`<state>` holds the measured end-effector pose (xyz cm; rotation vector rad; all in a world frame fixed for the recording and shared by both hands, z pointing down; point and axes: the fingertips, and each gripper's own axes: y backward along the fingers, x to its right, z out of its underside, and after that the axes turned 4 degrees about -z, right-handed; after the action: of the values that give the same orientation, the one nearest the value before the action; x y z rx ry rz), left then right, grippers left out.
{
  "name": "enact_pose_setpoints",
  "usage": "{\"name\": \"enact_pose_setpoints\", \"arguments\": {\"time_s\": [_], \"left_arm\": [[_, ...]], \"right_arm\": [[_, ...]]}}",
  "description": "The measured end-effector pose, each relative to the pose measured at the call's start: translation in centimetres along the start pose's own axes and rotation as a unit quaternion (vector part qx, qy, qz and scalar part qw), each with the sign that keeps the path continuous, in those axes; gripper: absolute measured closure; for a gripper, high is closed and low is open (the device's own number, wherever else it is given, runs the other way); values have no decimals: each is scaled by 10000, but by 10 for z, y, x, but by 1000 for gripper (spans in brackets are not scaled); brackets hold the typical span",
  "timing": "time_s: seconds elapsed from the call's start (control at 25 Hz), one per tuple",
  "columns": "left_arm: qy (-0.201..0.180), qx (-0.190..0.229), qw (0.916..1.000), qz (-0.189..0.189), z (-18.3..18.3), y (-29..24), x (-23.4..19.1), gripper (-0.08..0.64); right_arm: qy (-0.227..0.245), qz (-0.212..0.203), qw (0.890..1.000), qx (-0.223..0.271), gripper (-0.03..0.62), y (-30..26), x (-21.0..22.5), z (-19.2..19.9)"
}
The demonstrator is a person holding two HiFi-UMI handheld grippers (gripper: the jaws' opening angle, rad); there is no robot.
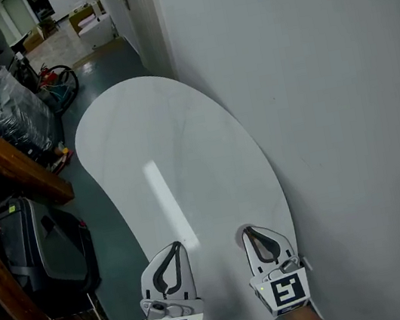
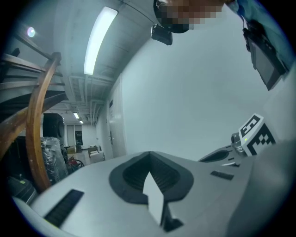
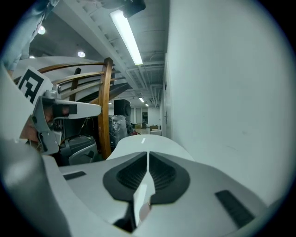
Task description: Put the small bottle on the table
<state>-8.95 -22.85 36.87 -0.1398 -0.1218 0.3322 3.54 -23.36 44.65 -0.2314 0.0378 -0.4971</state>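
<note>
You are holding both tongs side by side over the near end of the white table (image 1: 173, 137). The left gripper (image 1: 172, 251) and the right gripper (image 1: 248, 231) are both pinching shut on nothing. No small bottle is showing in any view, so you are likely getting ready to fetch it. The wall (image 1: 326, 95) is hugging the table's right edge, while its left edge is facing open floor.

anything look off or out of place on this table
Nothing is spilled, tipped or damaged on the white table. The one odd thing: no small bottle shows in any view, and the left tongs and right tongs are both shut with nothing between them.
</note>
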Motion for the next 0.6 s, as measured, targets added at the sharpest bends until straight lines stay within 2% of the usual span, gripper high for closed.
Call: {"name": "enact_pose_setpoints", "arguments": {"time_s": [0.12,0.2,0.36,0.6], "left_arm": [[229,185,9996,-6,-11,2,-2,560],[207,342,9992,-23,-18,1,-6,560],[166,419,9988,-188,-22,6,-7,560],[92,524,9985,-147,-27,15,-3,560]], "right_arm": [[399,-170,9983,386,588,0,-8,-30],[540,-261,9963,613,589,1,-13,-46],[564,-367,9946,795,591,6,-23,-61],[544,-406,9947,766,592,14,-29,-64]]}}
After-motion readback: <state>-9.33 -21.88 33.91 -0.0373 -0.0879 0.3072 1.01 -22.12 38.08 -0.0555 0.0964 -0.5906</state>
